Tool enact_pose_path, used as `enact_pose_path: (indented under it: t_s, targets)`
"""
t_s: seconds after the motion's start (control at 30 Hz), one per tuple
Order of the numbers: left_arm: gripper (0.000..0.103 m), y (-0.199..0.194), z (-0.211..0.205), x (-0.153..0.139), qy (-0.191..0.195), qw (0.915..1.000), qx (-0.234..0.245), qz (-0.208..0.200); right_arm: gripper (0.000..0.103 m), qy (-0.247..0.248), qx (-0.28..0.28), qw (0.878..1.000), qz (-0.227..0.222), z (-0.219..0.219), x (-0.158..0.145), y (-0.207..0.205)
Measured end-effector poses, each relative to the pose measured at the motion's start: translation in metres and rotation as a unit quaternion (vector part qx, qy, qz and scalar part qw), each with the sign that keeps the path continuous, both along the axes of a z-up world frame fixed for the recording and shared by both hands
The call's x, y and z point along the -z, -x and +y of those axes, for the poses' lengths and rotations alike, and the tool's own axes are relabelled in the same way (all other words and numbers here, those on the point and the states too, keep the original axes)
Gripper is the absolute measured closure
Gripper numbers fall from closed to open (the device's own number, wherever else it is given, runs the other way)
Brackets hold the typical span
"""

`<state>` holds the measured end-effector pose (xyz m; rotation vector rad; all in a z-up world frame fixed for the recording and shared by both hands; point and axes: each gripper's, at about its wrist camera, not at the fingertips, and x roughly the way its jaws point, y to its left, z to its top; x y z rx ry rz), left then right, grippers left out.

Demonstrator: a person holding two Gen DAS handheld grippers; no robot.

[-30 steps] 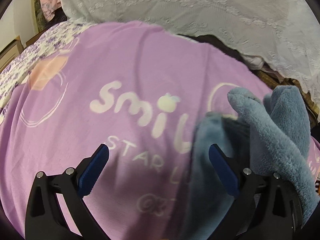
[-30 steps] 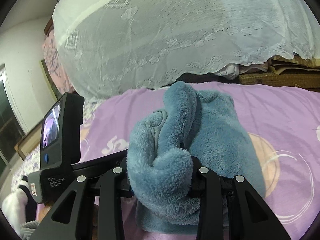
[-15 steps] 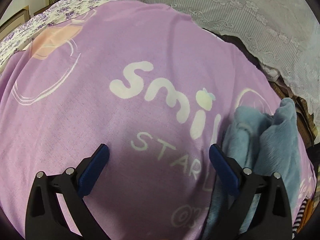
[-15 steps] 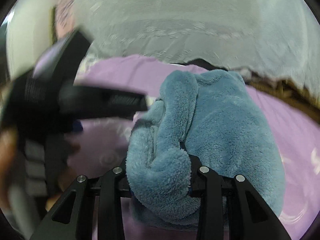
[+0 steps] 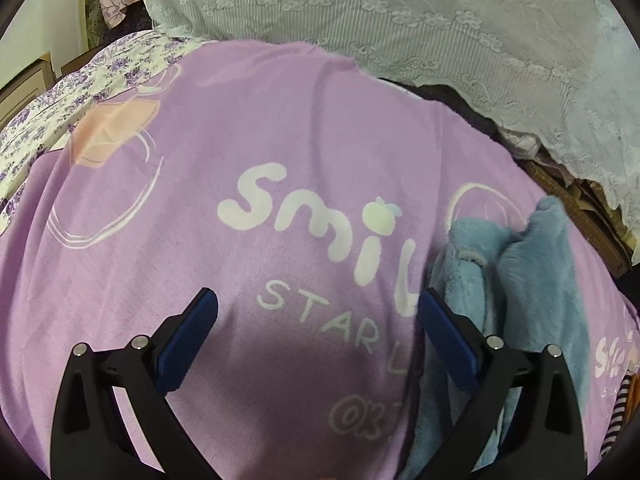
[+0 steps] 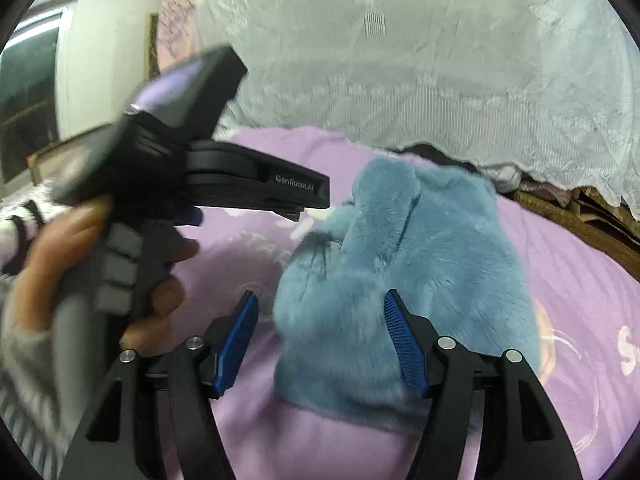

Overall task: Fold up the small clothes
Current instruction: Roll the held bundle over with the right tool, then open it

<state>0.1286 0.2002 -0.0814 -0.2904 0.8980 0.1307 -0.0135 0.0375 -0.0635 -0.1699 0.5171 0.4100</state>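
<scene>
A fluffy blue garment (image 6: 404, 280) lies bunched on the purple "smile" blanket (image 5: 200, 208). My right gripper (image 6: 320, 320) is open, its blue pads on either side of the garment's near end, not pinching it. In the left wrist view the garment (image 5: 528, 280) lies at the right, beside and partly behind the right finger. My left gripper (image 5: 320, 320) is open and empty over the blanket's lettering. The left gripper's body and the hand holding it (image 6: 152, 216) show at the left of the right wrist view.
A white lace cover (image 5: 420, 24) drapes over a mound behind the blanket. A floral sheet (image 5: 60, 112) lies at the left. Brown woven material (image 6: 580, 216) sits at the far right. A striped sleeve edge (image 5: 622, 408) shows low right.
My right gripper has opened and let go of the blue garment, which now rests on the blanket. My left gripper stayed open and has drawn back to the garment's left.
</scene>
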Motion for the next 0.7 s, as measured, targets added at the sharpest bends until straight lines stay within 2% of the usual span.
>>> enact_pose_path:
  t_s: [0.1,0.17,0.23,0.27,0.3,0.37,0.5,0.53,0.57,0.63,0.7]
  targets:
    - [0.005,0.009,-0.002,-0.017,-0.004,0.9997,0.004,-0.024,0.037,-0.037,-0.019,0.999,-0.016,-0.028,-0.013,0.021]
    - [0.005,0.013,-0.008,-0.027,-0.009,0.9991,0.012,-0.039,0.037,-0.079,-0.005,0.996,-0.028,-0.052,-0.022,0.022]
    - [0.005,0.013,-0.019,-0.035,-0.011,0.9985,0.022,-0.048,0.05,-0.102,0.029,0.994,-0.03,-0.067,-0.027,0.01]
    - [0.005,0.009,-0.027,-0.036,-0.015,0.9983,0.03,-0.048,0.07,-0.101,0.044,0.994,-0.019,-0.069,-0.027,-0.002]
    - [0.005,0.006,-0.033,-0.035,-0.019,0.9982,0.034,-0.045,0.081,-0.097,0.052,0.994,-0.009,-0.069,-0.026,-0.01]
    - [0.005,-0.001,-0.048,-0.026,-0.034,0.9978,0.045,-0.034,0.087,-0.092,0.061,0.994,0.015,-0.065,-0.019,-0.029]
    - [0.004,-0.016,-0.061,0.017,-0.094,0.9949,0.037,0.011,0.087,-0.057,0.051,0.994,0.074,-0.046,0.015,-0.04]
    - [0.004,-0.02,-0.058,0.031,-0.095,0.9947,0.031,0.025,0.087,-0.057,0.05,0.994,0.082,-0.045,0.025,-0.041]
    - [0.004,-0.023,-0.052,0.046,-0.071,0.9963,0.031,0.037,0.087,-0.056,0.047,0.994,0.078,-0.044,0.033,-0.038]
    - [0.004,-0.023,-0.044,0.052,-0.043,0.9981,0.028,0.035,0.088,-0.057,0.045,0.994,0.081,-0.044,0.033,-0.039]
    - [0.004,-0.02,-0.047,0.049,-0.057,0.9974,0.032,0.03,0.088,-0.071,0.042,0.993,0.088,-0.048,0.034,-0.042]
